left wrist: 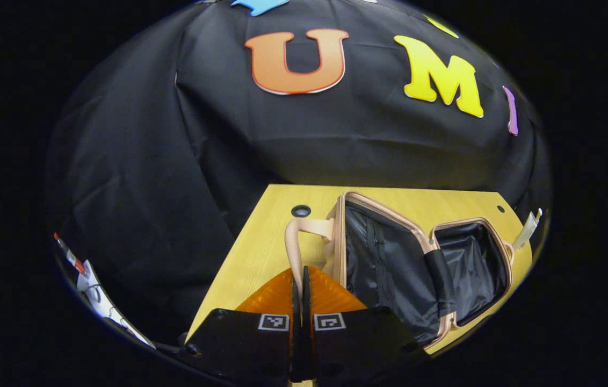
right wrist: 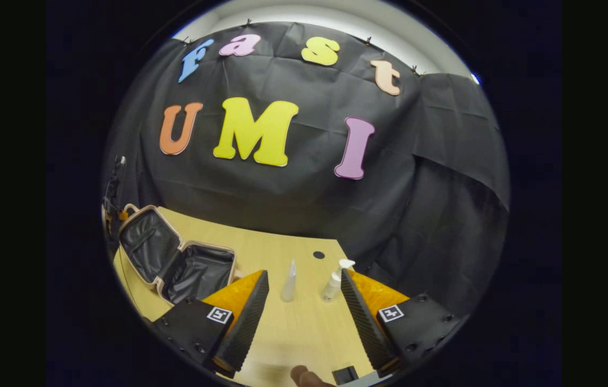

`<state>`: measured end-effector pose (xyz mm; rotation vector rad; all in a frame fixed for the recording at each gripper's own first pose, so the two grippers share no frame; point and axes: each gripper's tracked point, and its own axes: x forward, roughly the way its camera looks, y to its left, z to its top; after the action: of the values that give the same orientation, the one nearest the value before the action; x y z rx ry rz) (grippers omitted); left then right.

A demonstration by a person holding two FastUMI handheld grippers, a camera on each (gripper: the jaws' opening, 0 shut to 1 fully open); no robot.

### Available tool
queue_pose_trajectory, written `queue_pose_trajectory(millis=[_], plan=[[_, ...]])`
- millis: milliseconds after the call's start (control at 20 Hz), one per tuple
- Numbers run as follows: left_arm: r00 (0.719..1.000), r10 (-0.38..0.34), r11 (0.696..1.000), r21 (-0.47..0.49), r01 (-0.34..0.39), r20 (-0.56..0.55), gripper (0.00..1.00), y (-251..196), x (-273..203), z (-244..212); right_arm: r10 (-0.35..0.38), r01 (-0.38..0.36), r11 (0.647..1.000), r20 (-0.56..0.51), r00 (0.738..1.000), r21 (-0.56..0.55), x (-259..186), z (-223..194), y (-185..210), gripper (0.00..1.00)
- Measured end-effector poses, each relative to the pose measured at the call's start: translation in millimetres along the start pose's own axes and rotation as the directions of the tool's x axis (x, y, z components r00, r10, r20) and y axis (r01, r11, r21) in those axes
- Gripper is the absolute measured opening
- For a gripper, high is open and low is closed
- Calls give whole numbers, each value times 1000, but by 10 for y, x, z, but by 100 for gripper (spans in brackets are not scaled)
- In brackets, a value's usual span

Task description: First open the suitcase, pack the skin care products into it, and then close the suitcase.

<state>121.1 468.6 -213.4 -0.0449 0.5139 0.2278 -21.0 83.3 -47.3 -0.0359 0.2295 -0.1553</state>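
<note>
My left fingers (left wrist: 301, 279) are pressed together on the pale pink handle (left wrist: 296, 242) of the small black-lined pink suitcase (left wrist: 422, 263), steadying it, I judge, while it lies open at two o'clock on the yellow wooden worktop (left wrist: 261, 242). My right fingers (right wrist: 304, 301) are spread wide (empty), framing the clear cone-capped bottle (right wrist: 289, 282) and white-topped pump bottle (right wrist: 333, 282) at twelve o'clock, ready for picking.
</note>
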Motion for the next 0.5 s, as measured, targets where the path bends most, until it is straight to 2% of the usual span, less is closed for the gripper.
queue_pose_trajectory(millis=[100, 350, 500], plan=[[1000, -12, 999, -36, 11, -29, 3, 75, 79, -149, -14, 14, 1000, -10, 1000, -4, -46, -23, 19, 80], [993, -36, 999, -40, 32, -114, 3, 135, 264, -517, -41, 41, 999, -51, 998, -5, -80, -135, 54, 80], [989, -62, 994, -101, 49, -135, 3, 154, 359, -627, -56, 55, 998, -81, 995, -9, -91, -217, 56, 80]])
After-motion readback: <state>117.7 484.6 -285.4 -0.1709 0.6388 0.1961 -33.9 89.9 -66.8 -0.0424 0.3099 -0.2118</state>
